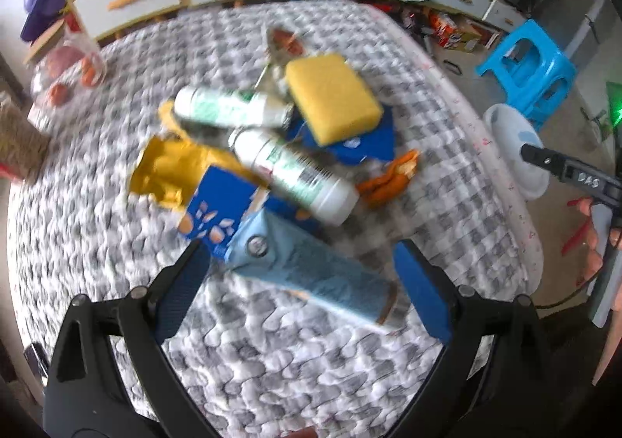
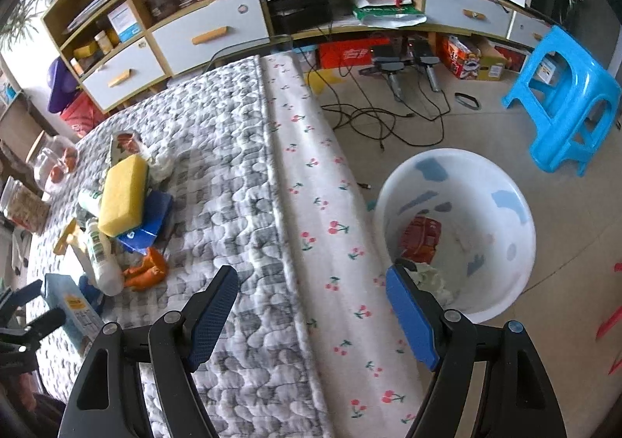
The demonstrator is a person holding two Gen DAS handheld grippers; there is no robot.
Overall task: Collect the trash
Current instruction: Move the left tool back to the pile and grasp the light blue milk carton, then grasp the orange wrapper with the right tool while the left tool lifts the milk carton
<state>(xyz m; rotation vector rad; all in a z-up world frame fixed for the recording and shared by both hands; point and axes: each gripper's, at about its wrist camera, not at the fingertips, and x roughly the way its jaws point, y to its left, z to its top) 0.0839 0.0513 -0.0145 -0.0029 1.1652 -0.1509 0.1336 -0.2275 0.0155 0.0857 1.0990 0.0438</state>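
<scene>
Since the trash is all heaped in one pile mid-frame on the quilted tabletop [image 1: 116,243], the left gripper [image 1: 303,282] is coming at it from the bottom of the frame with its jaws spread wide. A light blue carton [image 1: 311,267] lies between them, but neither pad looks like it's touching it, so nothing is held as far as I can tell. That carton is the nearest piece, which is probably why it's lined up first. Behind it sit two white bottles [image 1: 303,177], a yellow sponge [image 1: 334,95] resting on blue packaging [image 1: 369,142], a crumpled yellow wrapper [image 1: 167,169] and some orange peel [image 1: 388,177]. It's all a bit motion-blurred.

Over in the right wrist view, the right gripper [image 2: 311,317] hangs at the bottom of the frame with its jaws wide apart too and nothing in them. It's poised over the cherry-print edge of the tabletop, with the white basin [image 2: 505,212] on the floor at the lower right. The basin has a red wrapper [image 2: 421,237] and some pale scrap in it, so I'd guess it's the bin, parked right beside the tabletop edge for easy drops. The pile shows at the left of this frame.
</scene>
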